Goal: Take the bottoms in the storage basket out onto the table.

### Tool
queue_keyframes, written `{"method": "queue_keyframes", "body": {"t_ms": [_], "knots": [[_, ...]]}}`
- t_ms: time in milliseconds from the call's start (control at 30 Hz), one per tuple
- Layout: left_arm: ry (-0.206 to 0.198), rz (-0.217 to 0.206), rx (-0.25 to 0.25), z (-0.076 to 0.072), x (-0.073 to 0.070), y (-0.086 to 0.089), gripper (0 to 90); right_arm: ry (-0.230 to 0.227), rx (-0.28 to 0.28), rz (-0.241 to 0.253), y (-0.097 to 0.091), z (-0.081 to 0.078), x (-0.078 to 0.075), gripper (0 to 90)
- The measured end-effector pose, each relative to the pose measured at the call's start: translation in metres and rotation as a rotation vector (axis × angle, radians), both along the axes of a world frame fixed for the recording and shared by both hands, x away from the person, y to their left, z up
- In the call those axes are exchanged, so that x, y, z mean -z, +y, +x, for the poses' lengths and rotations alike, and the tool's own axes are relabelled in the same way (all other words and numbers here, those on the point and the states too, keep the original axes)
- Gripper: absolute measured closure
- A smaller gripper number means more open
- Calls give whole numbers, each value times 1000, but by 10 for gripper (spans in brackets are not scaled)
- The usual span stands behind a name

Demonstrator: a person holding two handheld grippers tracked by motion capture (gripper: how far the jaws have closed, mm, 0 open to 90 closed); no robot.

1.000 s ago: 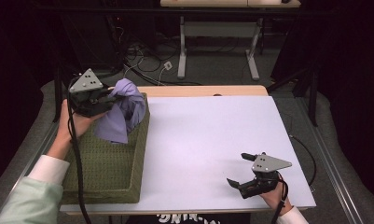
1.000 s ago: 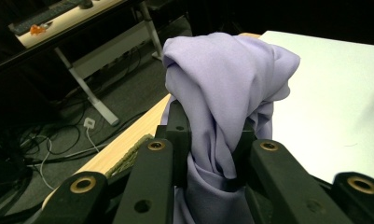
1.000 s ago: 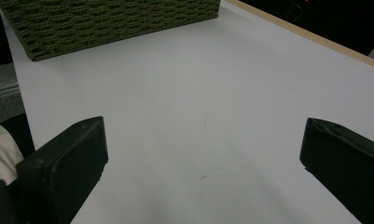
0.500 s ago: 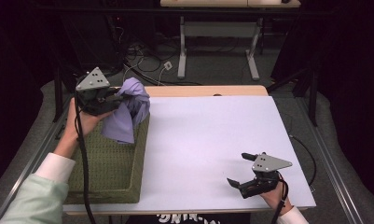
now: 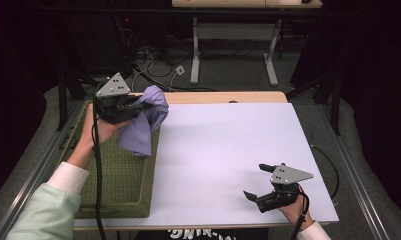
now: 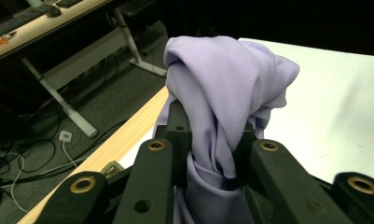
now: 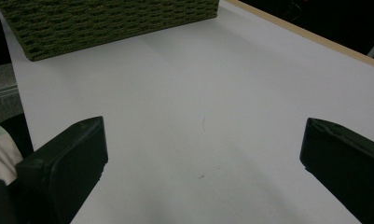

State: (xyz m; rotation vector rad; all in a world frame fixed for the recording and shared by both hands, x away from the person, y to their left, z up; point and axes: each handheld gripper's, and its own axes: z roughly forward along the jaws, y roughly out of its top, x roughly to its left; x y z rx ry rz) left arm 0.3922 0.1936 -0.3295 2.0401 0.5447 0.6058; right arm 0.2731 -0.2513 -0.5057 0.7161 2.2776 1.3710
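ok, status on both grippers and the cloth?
Left gripper shut on purple cloth, held up over the green basket. Right gripper open, low over the white table. Nothing in the way.

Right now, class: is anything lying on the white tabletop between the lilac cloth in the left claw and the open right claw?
Nothing visible does. The left claw grips the lilac cloth above the green basket; the white tabletop stretches bare to the open right claw.
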Motion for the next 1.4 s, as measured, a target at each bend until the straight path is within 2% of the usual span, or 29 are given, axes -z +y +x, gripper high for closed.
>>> {"method": "queue_keyframes", "body": {"t_ms": [467,833,1000,1400], "knots": [[4,-18,30,2,1,-15,769,0,0,-4,0,0,0,5],[7,-26,73,2,0,-31,769,-4,1,-4,-1,0,0,5],[17,-2,96,5,3,-43,769,-7,2,2,-1,-1,-1,5],[30,16,139,7,10,-64,768,-9,3,1,-2,-1,-1,5]]}}
